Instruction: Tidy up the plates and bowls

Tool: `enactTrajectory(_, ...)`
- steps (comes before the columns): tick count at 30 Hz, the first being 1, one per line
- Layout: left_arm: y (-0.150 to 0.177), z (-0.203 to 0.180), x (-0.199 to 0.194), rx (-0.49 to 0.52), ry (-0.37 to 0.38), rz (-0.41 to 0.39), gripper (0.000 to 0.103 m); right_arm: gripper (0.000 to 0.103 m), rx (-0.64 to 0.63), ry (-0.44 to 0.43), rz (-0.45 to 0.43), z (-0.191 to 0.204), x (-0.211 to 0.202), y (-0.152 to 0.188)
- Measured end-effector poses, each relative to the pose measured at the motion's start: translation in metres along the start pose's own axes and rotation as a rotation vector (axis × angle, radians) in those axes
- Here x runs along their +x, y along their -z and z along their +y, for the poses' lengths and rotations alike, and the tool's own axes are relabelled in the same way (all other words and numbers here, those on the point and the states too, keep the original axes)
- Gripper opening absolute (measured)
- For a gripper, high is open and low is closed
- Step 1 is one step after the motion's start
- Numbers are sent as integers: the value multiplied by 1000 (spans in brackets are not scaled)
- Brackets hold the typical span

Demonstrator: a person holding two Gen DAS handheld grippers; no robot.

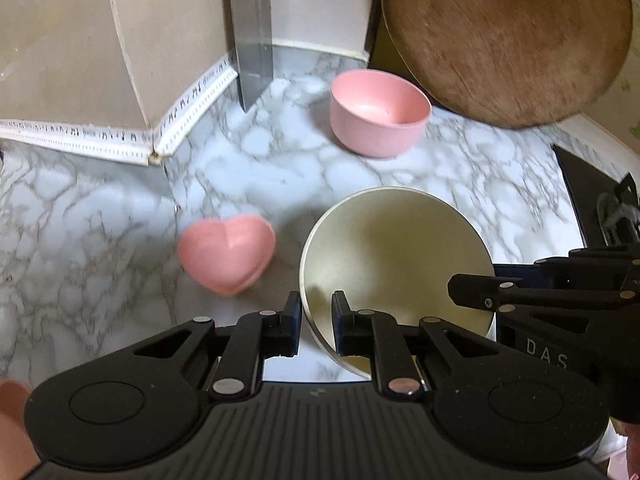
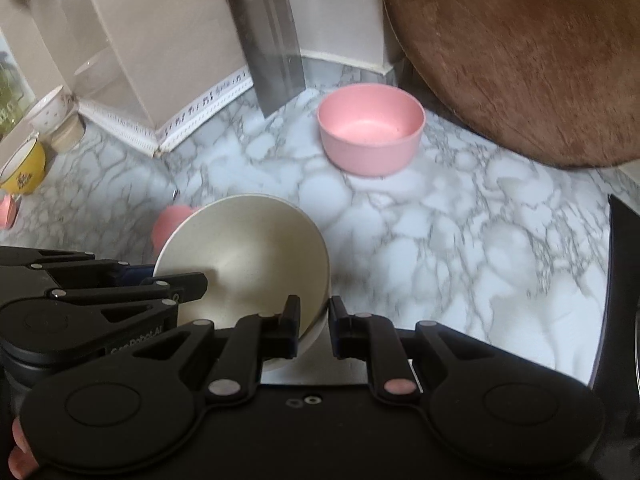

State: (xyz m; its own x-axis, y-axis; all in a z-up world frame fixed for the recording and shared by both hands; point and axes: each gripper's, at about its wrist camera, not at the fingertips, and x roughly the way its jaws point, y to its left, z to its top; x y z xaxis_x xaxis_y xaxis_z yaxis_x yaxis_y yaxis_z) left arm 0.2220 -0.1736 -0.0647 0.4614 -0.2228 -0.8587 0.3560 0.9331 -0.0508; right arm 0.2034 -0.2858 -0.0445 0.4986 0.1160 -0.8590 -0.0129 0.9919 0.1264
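Observation:
A cream bowl (image 1: pixel 400 256) (image 2: pixel 248 256) is held by both grippers over the marble counter (image 1: pixel 100 220). My left gripper (image 1: pixel 316 320) is shut on its left rim, one pad inside and one outside. My right gripper (image 2: pixel 314 324) pinches the opposite rim the same way; it also shows in the left wrist view as the right gripper (image 1: pixel 472 288). A round pink bowl (image 1: pixel 380 116) (image 2: pixel 370 128) stands upright farther back. A pink heart-shaped dish (image 1: pixel 228 256) lies left of the cream bowl; in the right wrist view the heart dish (image 2: pixel 172 224) is mostly hidden behind it.
A large round wooden board (image 1: pixel 508 36) (image 2: pixel 520 60) leans at the back right. A cleaver blade (image 1: pixel 252 32) (image 2: pixel 272 48) stands against the tiled wall corner. A yellow cup (image 2: pixel 24 168) and a white cup (image 2: pixel 48 112) sit far left. A dark object (image 2: pixel 624 280) borders the right.

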Motion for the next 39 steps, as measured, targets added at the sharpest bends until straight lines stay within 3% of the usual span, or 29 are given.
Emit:
enactTrajectory(23,39,-7,3,24,35,107,15,14,13,-3,109,-1,3,39)
enactTrajectory(39,30,3,-8,27,46,73,15,15,-2,-16,67,-4,-13,35)
